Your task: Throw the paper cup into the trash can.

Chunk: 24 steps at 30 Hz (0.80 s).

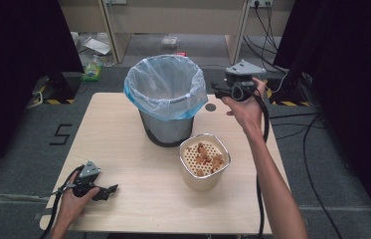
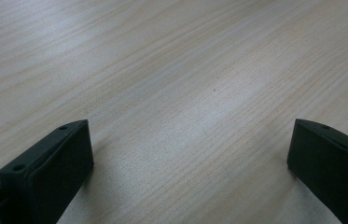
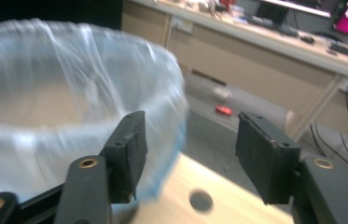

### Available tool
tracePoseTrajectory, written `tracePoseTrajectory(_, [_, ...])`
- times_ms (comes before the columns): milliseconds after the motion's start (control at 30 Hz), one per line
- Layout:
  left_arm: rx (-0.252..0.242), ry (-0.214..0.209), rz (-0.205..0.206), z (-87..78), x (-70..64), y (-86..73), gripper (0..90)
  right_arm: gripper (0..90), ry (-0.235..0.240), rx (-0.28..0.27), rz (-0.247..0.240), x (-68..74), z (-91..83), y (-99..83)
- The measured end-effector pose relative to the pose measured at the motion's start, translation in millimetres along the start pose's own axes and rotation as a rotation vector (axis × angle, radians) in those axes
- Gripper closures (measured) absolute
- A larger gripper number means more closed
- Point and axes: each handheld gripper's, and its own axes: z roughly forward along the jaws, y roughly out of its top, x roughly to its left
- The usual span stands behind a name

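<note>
Pale wood grain runs across the counter point(image 1: 123, 149), and on it stand two things that matter: a bin lined with a thin blue-white plastic bag point(image 1: 165, 92) toward the far side, and, nearer the person, a cream strainer basket point(image 1: 204, 160) with brownish food scraps point(image 1: 208, 159) lying on its perforated floor.

The right hand-held gripper point(image 1: 219, 89) hangs raised beside the bin's right rim, jaws spread apart and holding nothing; in the right gripper view the bag's rim point(image 3: 69, 93) sits just left of the jaws, with a dark round hole in the counter point(image 3: 201, 200) below. From that hand the basket lies back toward the person, down and slightly left, close to the bin's foot.

The left hand-held gripper point(image 1: 112, 189) rests low at the near left corner, jaws likewise parted and empty over bare wood point(image 2: 185, 93), well apart from the basket, which lies to its right.

To my eye the right hand is the nearer one for more scraps. The basket stands upright, mouth open upward, so a reach would come from above.
</note>
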Motion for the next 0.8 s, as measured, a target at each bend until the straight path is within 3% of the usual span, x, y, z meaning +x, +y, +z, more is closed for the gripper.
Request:
tracePoseTrajectory(100, [0.001,0.000,0.000,-0.1,0.0,0.0,0.0,39.1,-0.011,0.048,0.015,-13.7,-17.0,-28.3])
tracePoseTrajectory(133, [0.001,0.000,0.000,-0.1,0.0,0.0,0.0,39.1,-0.011,0.048,0.015,-13.7,-17.0,-28.3])
tracePoseTrajectory(300, [0.001,0.000,-0.001,-0.2,-0.2,-0.1,0.0,37.2,-0.018,0.091,0.039,-23.9,-36.6,-63.2])
tracePoseTrajectory(600, [0.001,0.000,-0.001,-0.2,-0.2,-0.1,0.0,36.1,-0.026,0.129,0.052,-27.1,-58.7,-106.4])
tracePoseTrajectory(633, [0.001,0.001,-0.001,-0.2,-0.2,-0.1,0.0,35.5,-0.026,0.138,0.058,-26.0,-63.3,-120.0])
tracePoseTrajectory(700, [0.001,0.001,-0.001,-0.2,-0.2,-0.1,0.0,35.2,-0.025,0.143,0.061,-25.5,-64.8,-124.7])
tracePoseTrajectory(800, [0.001,0.001,-0.002,-0.3,-0.3,-0.1,0.0,34.2,-0.021,0.163,0.080,-22.6,-71.6,-149.7])
